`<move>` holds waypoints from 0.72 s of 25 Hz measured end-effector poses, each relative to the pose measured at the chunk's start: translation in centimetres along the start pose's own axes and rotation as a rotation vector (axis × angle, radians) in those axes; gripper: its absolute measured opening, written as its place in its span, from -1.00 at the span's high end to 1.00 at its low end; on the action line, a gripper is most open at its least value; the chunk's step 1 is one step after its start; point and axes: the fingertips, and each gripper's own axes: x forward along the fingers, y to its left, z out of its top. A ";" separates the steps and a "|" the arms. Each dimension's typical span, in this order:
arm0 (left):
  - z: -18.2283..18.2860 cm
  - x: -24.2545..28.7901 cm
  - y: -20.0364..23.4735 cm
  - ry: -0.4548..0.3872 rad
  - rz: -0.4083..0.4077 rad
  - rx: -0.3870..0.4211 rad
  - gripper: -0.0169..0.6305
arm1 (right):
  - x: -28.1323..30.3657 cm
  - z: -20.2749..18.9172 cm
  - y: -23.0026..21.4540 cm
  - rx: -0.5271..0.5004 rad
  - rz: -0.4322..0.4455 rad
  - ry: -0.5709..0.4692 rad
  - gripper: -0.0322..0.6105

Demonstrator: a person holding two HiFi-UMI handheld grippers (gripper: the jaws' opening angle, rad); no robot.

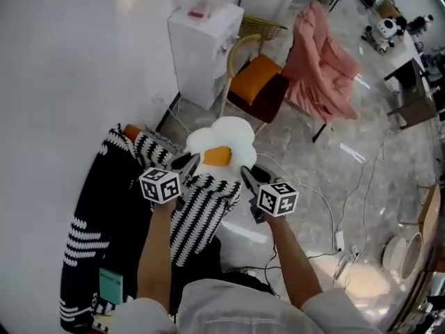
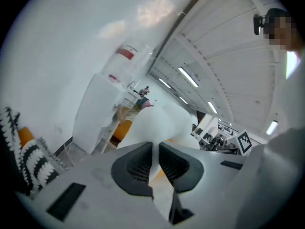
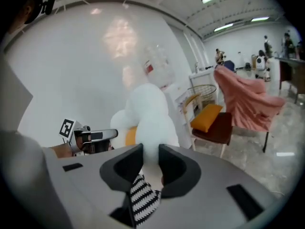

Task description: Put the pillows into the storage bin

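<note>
A fried-egg pillow (image 1: 221, 139), white with an orange yolk, hangs between my two grippers in the head view. My left gripper (image 1: 186, 163) pinches its left edge and my right gripper (image 1: 248, 175) pinches its right edge. In the left gripper view the left gripper (image 2: 155, 165) has its jaws shut on a thin fold of the white pillow (image 2: 162, 125). In the right gripper view the right gripper (image 3: 150, 168) is shut on the pillow (image 3: 147, 113) in the same way. A black-and-white striped pillow (image 1: 201, 211) lies just under the egg pillow, and its stripes (image 3: 143, 199) show below my right jaws.
More black-and-white striped fabric (image 1: 90, 214) lies along the white wall at the left. Beyond stand a white water dispenser (image 1: 205, 51), a chair with an orange cushion (image 1: 254, 82) and a pink cloth (image 1: 323, 61) draped over a stand. Cables (image 1: 334, 214) trail over the marble floor.
</note>
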 end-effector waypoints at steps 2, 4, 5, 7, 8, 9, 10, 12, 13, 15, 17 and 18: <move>0.7 2.9 -7.2 0.029 -0.086 0.104 0.84 | -6.8 1.6 -3.0 0.005 -0.074 -0.094 0.61; 0.8 5.5 -15.1 0.051 -0.173 0.206 0.84 | -14.5 2.5 -5.8 0.008 -0.150 -0.190 0.62; 0.5 6.5 -19.3 0.060 -0.211 0.251 0.84 | -18.6 2.6 -7.0 0.005 -0.183 -0.230 0.63; -0.5 8.5 -27.7 0.069 -0.281 0.334 0.84 | -27.1 2.6 -9.5 -0.013 -0.247 -0.293 0.63; -1.3 9.5 -31.9 0.074 -0.317 0.372 0.84 | -31.4 2.4 -10.8 -0.022 -0.281 -0.321 0.63; -2.4 10.5 -36.1 0.082 -0.356 0.409 0.84 | -35.8 2.0 -12.1 -0.026 -0.319 -0.349 0.64; -3.6 11.5 -40.2 0.096 -0.399 0.443 0.84 | -40.1 1.2 -13.3 -0.022 -0.362 -0.378 0.64; -6.9 13.7 -48.3 0.131 -0.494 0.505 0.84 | -48.8 -1.2 -15.6 -0.003 -0.463 -0.433 0.64; -9.0 14.8 -52.3 0.148 -0.543 0.532 0.84 | -53.1 -2.7 -16.7 0.006 -0.517 -0.457 0.64; -13.3 16.6 -60.2 0.169 -0.633 0.574 0.84 | -61.6 -5.8 -18.7 0.017 -0.619 -0.498 0.64; -17.5 18.0 -67.6 0.179 -0.715 0.603 0.84 | -69.4 -9.1 -20.2 0.032 -0.707 -0.536 0.64; -19.7 18.2 -71.0 0.187 -0.755 0.614 0.84 | -73.0 -10.8 -20.6 0.042 -0.747 -0.552 0.64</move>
